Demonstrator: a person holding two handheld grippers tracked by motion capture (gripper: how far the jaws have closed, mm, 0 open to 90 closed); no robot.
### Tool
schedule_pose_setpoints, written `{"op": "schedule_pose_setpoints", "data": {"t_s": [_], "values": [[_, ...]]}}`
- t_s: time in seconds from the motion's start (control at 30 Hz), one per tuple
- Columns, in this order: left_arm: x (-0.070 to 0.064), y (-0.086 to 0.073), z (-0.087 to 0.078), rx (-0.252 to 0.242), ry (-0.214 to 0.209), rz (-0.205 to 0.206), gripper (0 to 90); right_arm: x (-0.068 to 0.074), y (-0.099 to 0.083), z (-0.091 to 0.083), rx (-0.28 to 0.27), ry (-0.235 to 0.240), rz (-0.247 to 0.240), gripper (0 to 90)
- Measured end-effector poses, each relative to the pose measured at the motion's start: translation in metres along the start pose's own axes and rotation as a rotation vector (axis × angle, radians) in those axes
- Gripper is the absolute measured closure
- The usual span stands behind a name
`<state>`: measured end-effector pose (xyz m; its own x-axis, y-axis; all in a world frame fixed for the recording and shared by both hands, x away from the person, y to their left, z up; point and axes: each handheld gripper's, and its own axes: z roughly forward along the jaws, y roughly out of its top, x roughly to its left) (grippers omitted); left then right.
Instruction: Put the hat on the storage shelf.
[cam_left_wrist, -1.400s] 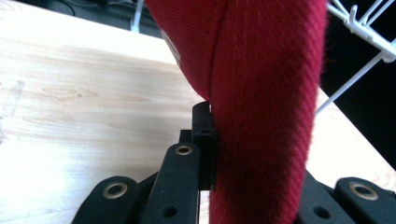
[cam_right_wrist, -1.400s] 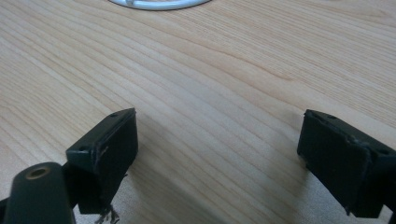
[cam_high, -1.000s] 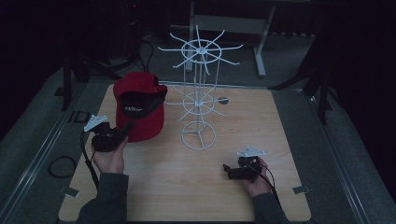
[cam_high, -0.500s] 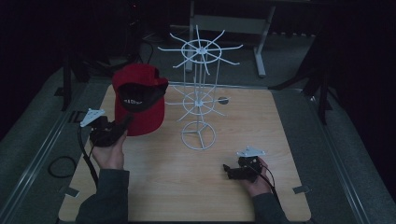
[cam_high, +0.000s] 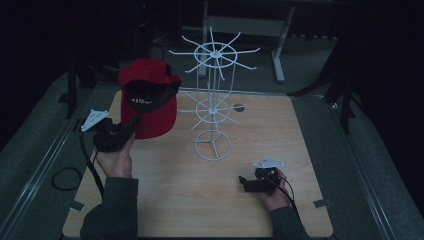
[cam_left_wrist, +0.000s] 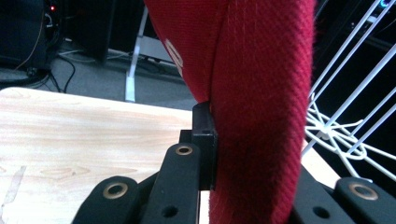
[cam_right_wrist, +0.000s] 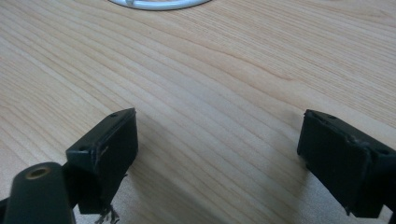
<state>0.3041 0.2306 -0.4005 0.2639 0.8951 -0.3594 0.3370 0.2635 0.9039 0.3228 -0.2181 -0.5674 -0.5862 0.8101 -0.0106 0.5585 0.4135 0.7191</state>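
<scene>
Your left gripper (cam_high: 131, 126) is clamped on the brim of the red cap (cam_high: 150, 97); in the left gripper view the jaws pinch the red fabric (cam_left_wrist: 261, 116) edge-on, grip looks solid. The cap is lifted off the wooden table (cam_high: 280, 130), hanging at the left side of the white wire rack (cam_high: 214, 100), apart from it. Looks like the step is hanging the cap on a rack arm. Carry it up and right, keep the crown opening facing the arm tip, and drop the back strap or crown over an upper arm rather than pushing sideways: the rack is light and its ring base (cam_high: 213, 147) will likely skid or tip if you shove. Don't release until the cap's weight is on the wire. Your right gripper (cam_high: 246, 182) rests on the table near the front edge, jaws spread wide with nothing between them; the rack base is just ahead of it (cam_right_wrist: 159, 3), so you could pin the base with it. Room: open table right of the rack, dark clutter past the far edge, so stay over the board.
</scene>
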Motion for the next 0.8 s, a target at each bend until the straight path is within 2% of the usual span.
{"op": "schedule_pose_setpoints", "data": {"t_s": [0.27, 0.8], "values": [[-0.003, 0.007, -0.001, -0.019, 0.0, 0.001, 84.7, 0.0, 0.0, 0.0, 0.0, 0.001, 0.001, 12.1], [-0.002, 0.017, -0.009, -0.065, 0.01, -0.003, 84.8, 0.0, 0.0, 0.0, 0.0, 0.0, -0.001, 12.1]]}}
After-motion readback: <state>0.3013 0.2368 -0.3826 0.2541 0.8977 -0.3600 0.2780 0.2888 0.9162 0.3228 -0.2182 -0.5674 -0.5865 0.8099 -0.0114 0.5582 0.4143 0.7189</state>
